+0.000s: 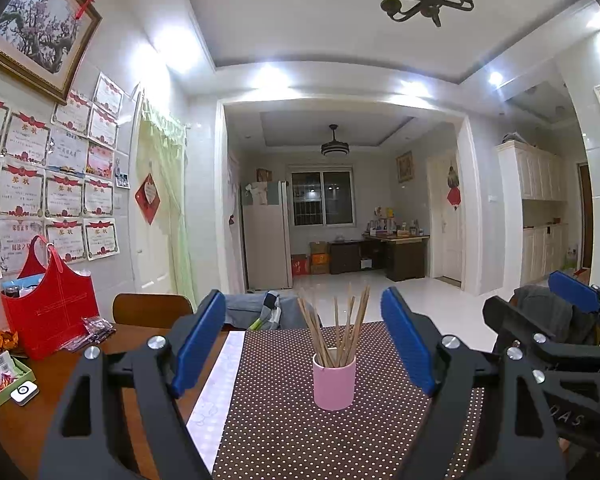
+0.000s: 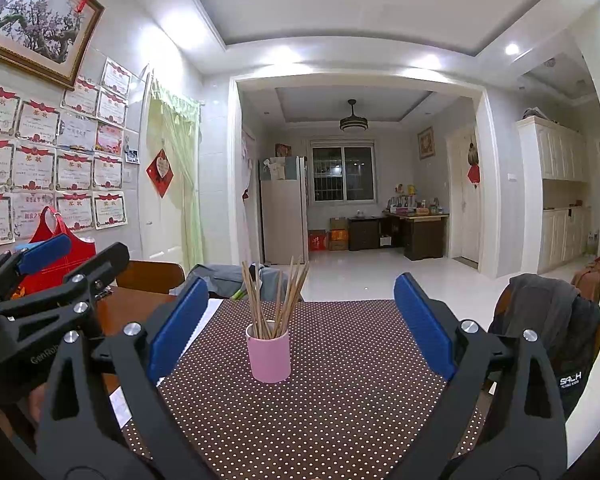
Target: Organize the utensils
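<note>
A pink cup (image 1: 334, 380) (image 2: 269, 356) stands upright on a brown dotted mat (image 1: 284, 432) (image 2: 332, 400). Several wooden chopsticks (image 1: 338, 328) (image 2: 274, 296) fan out of its mouth. My left gripper (image 1: 304, 320) is open, its blue pads (image 1: 198, 340) spread wide, with the cup a short way ahead between them and nothing held. My right gripper (image 2: 300, 304) is open too, holding nothing, and the cup stands ahead, slightly left of centre. Each gripper shows at the other view's edge: the right gripper (image 1: 540, 320) and the left gripper (image 2: 72, 256).
A red bag (image 1: 50, 308) (image 2: 56, 240), snack packets (image 1: 90, 332) and a green box (image 1: 4, 384) sit on the wooden table (image 1: 32, 432) at the left. A chair back (image 1: 152, 310) (image 2: 150, 276) stands behind the table, another chair with a dark jacket (image 2: 548, 320) at the right.
</note>
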Demonstrator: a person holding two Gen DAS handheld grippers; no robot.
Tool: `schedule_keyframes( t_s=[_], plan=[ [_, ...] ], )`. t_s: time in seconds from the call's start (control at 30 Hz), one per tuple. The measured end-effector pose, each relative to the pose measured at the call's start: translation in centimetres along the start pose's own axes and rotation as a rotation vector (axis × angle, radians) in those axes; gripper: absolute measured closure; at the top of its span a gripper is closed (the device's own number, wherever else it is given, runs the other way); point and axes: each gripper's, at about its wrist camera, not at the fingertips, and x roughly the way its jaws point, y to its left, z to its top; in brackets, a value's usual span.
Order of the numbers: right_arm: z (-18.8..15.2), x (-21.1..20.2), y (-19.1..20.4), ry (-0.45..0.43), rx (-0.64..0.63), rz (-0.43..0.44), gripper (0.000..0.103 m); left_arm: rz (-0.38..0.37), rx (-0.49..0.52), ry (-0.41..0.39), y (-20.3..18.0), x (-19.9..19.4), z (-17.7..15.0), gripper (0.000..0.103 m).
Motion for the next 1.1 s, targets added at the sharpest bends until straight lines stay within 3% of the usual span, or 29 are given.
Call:
schedule_keyframes(
  t_s=[1.1],
  plan=[
    [-0.01, -0.07, 0.17, 0.006, 0.005, -0.002, 0.010, -0.002, 0.005, 0.003, 0.08, 0.09, -0.08, 0.024]
  ],
)
